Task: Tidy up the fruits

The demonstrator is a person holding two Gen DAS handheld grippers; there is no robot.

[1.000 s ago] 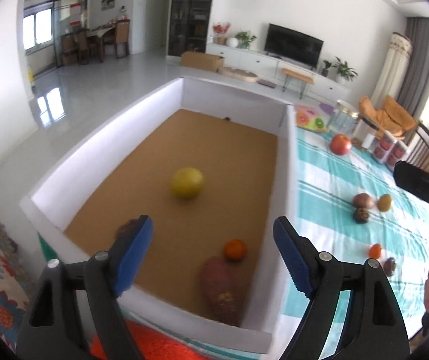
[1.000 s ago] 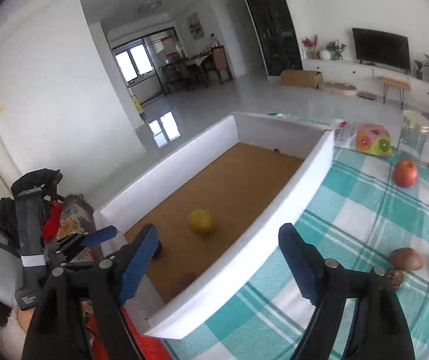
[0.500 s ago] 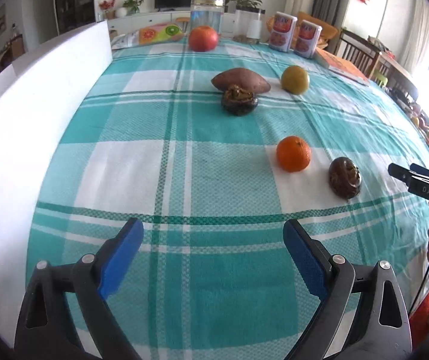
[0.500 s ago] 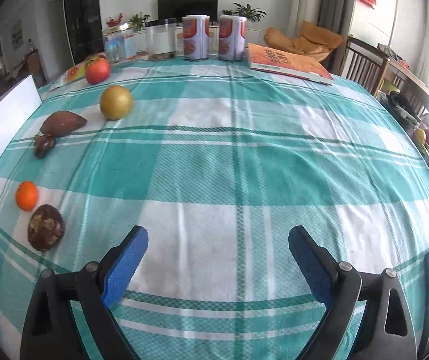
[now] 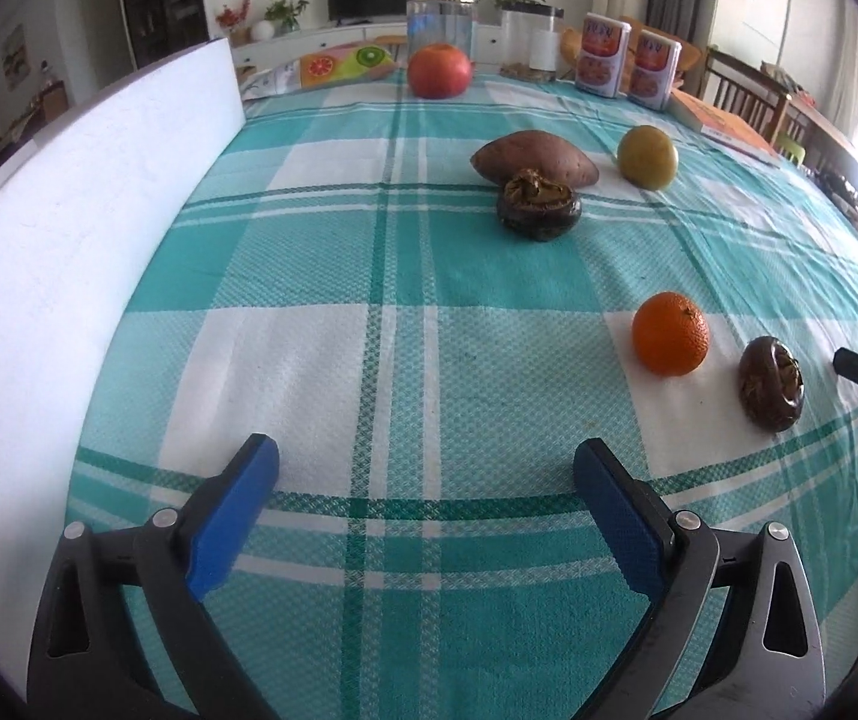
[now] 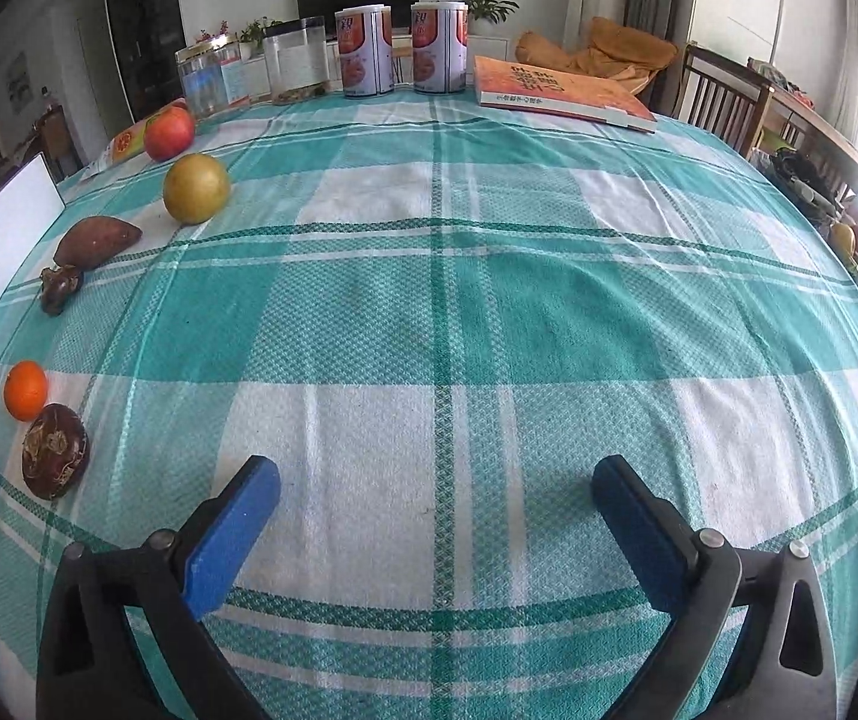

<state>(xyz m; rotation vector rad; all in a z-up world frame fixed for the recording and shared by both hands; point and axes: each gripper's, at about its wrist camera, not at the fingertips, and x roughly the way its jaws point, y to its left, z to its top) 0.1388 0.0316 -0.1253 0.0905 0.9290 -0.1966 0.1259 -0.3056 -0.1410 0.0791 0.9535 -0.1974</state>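
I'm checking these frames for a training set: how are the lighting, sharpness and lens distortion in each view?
Left wrist view: sharp, strong fisheye bowing the white box wall and tablecloth; window glare blows out the right edge. Right wrist view: equally sharp and bowed, glare at the right edge, soft shadow under the yellow-green fruit; dark vignette in corners.

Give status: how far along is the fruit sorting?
Done: nothing visible in these views; the white box's wall hides its inside.
In hand: nothing. The left tool and right tool are opening, empty, over the teal checked cloth.
Left: red apple, yellow-green round fruit, small orange, brown sweet potato and two dark shrivelled pieces.
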